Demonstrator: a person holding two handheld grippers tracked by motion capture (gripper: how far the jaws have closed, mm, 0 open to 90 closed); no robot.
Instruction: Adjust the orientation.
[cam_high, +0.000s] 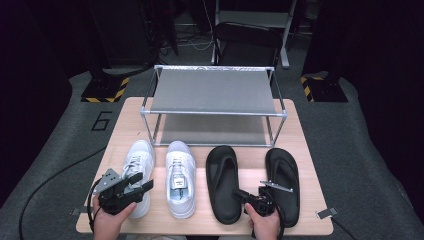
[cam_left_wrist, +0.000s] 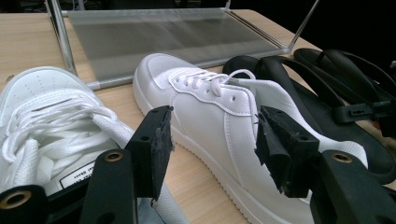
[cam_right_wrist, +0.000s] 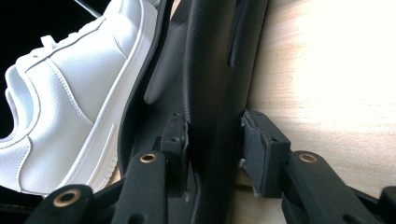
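Black left sandal (cam_high: 223, 182) at bench (cam_high: 310, 220) front, just right of white sneaker (cam_high: 180, 177); right gripper (cam_right_wrist: 212, 140) clamped on its heel-side edge, so grasp step looks in hand. Left gripper (cam_left_wrist: 210, 142) released, hovering over left sneaker (cam_high: 136, 170). Next, probably: lift clear, carry to rack (cam_high: 215, 90), keeping sole level.

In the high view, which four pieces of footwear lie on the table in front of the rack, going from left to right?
Left white sneaker → right white sneaker → left black flip-flop → right black flip-flop.
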